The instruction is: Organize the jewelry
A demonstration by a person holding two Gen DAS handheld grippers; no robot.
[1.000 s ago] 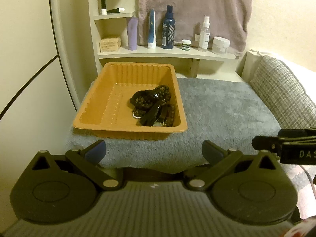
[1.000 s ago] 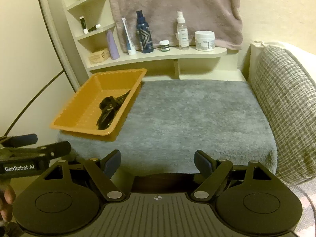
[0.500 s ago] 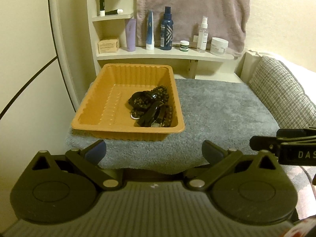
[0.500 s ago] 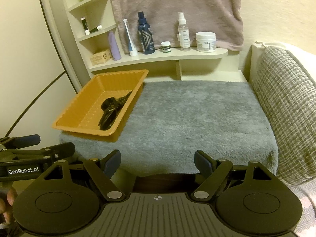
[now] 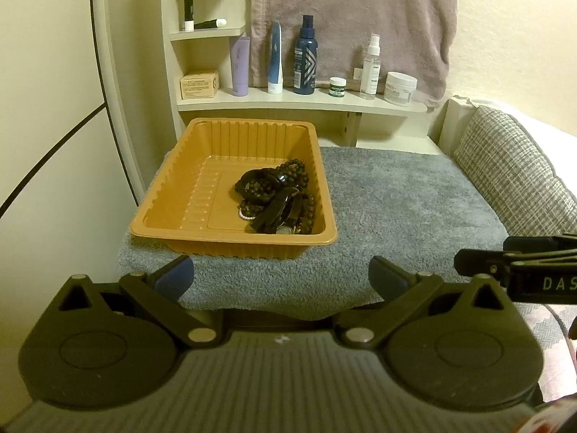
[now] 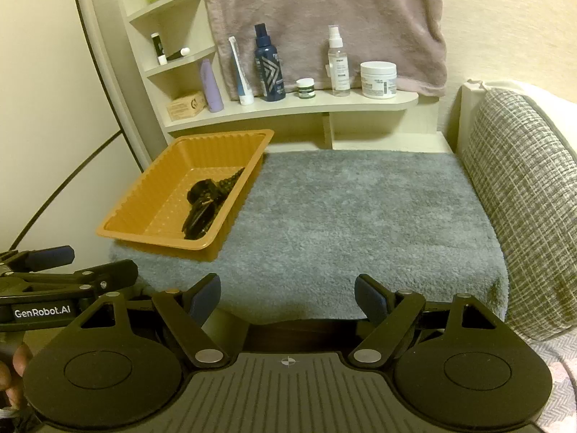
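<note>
You are facing a grey towel-covered bench (image 5: 396,195) under a toiletries shelf (image 5: 299,103). The jewelry (image 5: 276,198) is lying in a dark tangle at the near right of the orange tray (image 5: 173,198): bead strands, a strap, a small pearl string. It is likely light, limp and snag-prone, so you are best pinching one bead loop at the pile's top. Your left tool (image 5: 281,278) and right tool (image 6: 286,297) are hanging wide open and empty, short of the bench.

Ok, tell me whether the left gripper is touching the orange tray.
Apart. In the left wrist view the left gripper hangs open short of the orange tray, with grey towel visible between.
</note>
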